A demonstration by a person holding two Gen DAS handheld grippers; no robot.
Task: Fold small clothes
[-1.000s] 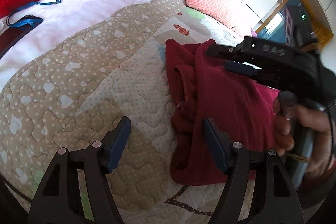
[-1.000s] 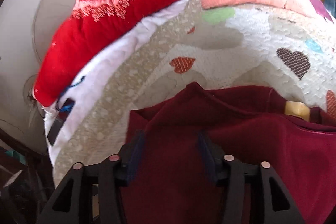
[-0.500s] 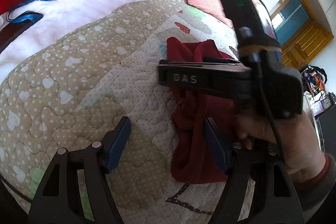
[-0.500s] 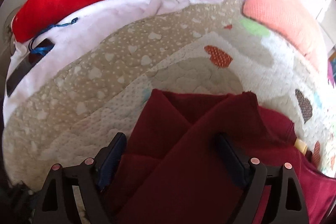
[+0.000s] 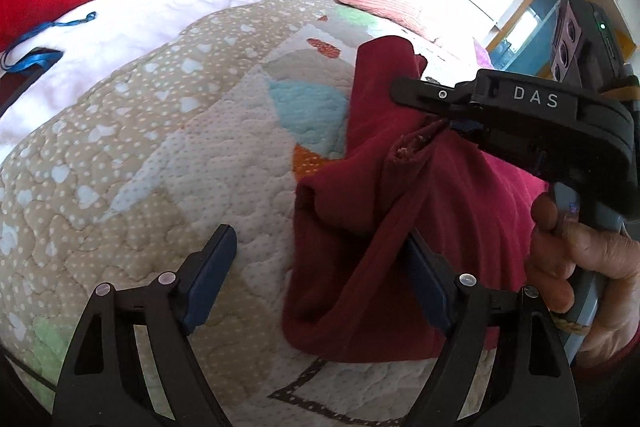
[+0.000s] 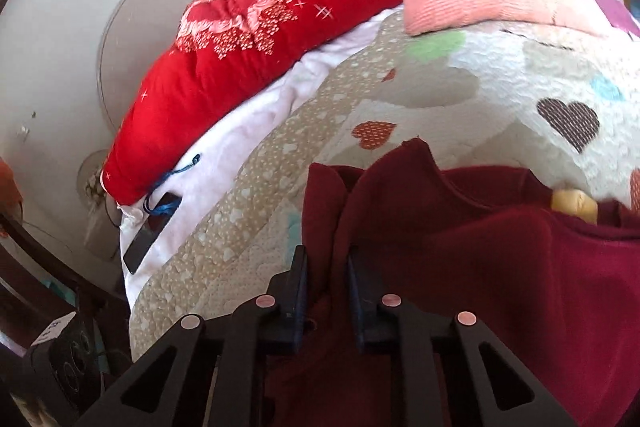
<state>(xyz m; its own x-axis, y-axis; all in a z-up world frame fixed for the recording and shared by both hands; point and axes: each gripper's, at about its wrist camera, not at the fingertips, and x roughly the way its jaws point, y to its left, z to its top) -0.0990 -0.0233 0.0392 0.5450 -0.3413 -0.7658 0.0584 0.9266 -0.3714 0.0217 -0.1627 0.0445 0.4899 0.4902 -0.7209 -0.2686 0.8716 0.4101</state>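
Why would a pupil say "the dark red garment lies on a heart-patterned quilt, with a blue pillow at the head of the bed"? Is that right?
Not quite. The pillow is bright red with a pale floral print, not blue; the right wrist view shows it plainly. The rest holds: the dark red garment does lie on the heart-patterned quilt.
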